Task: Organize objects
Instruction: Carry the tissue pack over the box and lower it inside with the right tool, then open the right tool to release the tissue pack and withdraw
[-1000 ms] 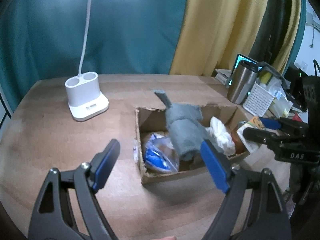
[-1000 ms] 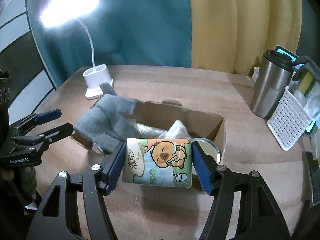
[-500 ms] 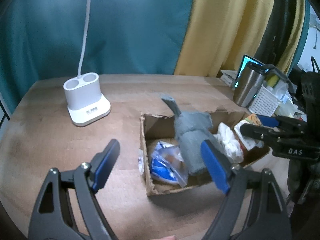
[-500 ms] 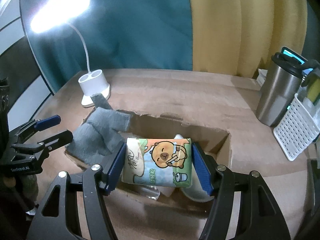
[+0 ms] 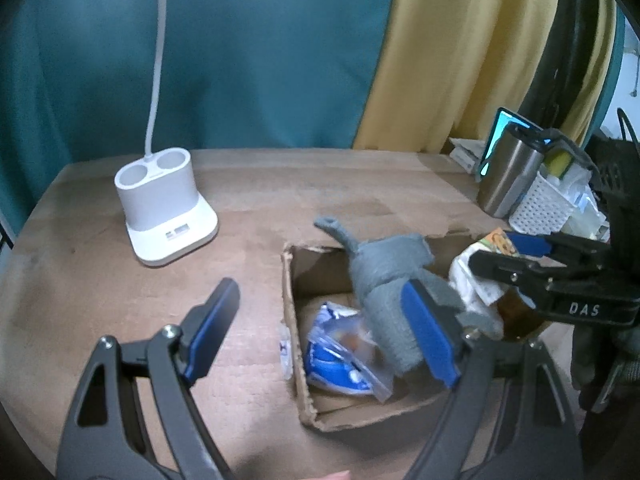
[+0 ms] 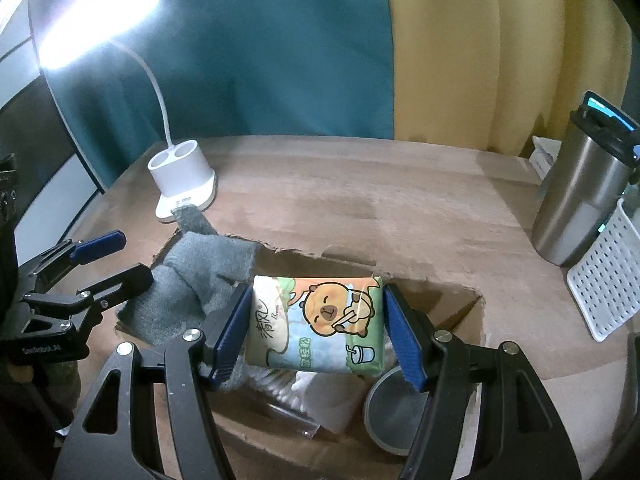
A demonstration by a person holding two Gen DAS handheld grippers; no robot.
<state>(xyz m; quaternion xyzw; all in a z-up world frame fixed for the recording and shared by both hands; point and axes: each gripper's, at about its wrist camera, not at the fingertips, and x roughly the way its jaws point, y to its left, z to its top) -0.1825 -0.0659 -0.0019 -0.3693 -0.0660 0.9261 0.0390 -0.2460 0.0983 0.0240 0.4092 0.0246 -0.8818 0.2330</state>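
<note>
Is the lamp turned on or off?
On. In the right wrist view the lamp head glows bright white above its white base on the table.

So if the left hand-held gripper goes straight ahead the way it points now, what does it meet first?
Probably the wooden tabletop, near the left wall of the cardboard box. The left hand-held gripper is open and empty, with the box edge between its fingers. Depth is unclear here; the gray glove lies further right.

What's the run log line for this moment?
right hand-held gripper: shut on tissue pack, over cardboard box | left hand-held gripper: open, holding nothing | grey glove: draped over box edge
</note>
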